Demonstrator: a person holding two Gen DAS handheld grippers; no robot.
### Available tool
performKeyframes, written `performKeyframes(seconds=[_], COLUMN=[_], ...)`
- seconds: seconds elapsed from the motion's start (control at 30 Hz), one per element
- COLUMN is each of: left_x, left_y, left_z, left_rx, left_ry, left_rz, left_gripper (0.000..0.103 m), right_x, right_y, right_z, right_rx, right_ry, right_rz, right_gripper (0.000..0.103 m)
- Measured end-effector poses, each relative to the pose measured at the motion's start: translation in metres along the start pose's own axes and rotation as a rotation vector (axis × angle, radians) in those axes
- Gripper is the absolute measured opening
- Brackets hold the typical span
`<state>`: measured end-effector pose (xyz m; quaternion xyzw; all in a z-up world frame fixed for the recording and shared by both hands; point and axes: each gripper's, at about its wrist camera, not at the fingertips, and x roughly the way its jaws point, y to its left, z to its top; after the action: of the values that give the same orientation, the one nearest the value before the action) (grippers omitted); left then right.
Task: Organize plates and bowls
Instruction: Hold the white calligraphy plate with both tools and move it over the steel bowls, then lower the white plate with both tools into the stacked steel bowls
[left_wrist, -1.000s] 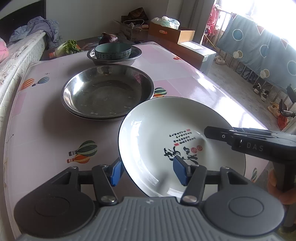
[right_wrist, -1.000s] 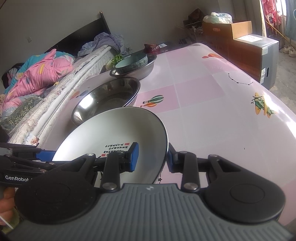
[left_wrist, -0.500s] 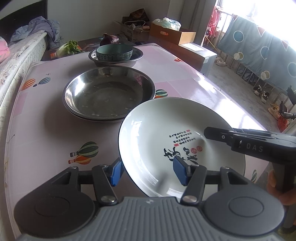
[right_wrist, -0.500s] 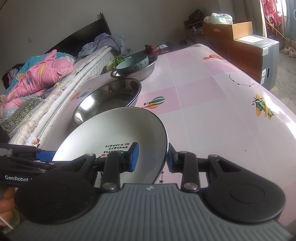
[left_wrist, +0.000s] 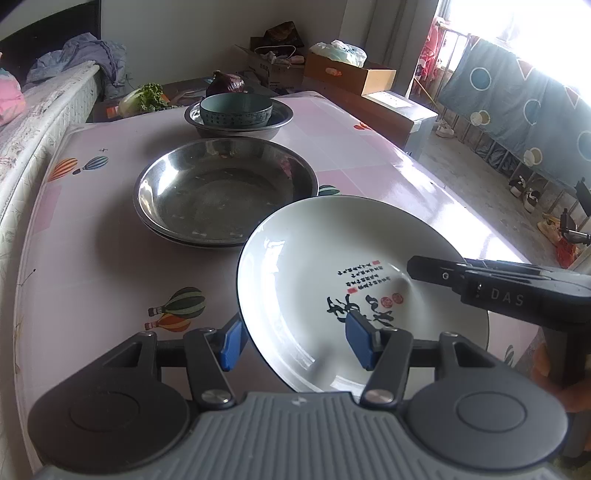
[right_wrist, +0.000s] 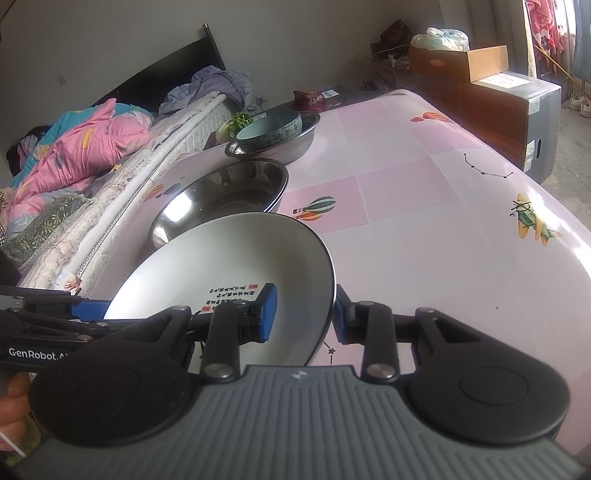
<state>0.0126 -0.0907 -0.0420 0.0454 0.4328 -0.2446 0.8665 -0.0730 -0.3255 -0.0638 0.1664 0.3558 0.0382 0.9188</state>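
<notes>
We hold the white plate (left_wrist: 332, 258) near the steel basin (left_wrist: 221, 192) (rim between both pairs of pads): left gripper (left_wrist: 295, 341) and right gripper (right_wrist: 303, 314) straddle it, grip uncertain.

Daylight pours in from the window (left_wrist: 546, 33), which is blown out to plain white. It leaves a hard glare along the right edge of the table (left_wrist: 436, 192) and small bright spots on the white plate (left_wrist: 295, 280). The steel basin (left_wrist: 225, 192) stays dark. Both fisheye views bend straight lines and darken at the corners.
</notes>
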Motion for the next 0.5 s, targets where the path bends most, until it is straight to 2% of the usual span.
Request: performKeyframes(seconds=[0.5], left_x=[-0.0092], left_y=[0.0074], left_z=[0.0021], left_rx=[-0.026], left_ry=[-0.022], left_rz=[0.009], left_gripper=[0.058], right_x=[0.004], right_y=[0.011], right_z=[0.0092], right_rx=[-0.01], right_ry=[-0.005], right_rz=[0.016], right_gripper=[0.031])
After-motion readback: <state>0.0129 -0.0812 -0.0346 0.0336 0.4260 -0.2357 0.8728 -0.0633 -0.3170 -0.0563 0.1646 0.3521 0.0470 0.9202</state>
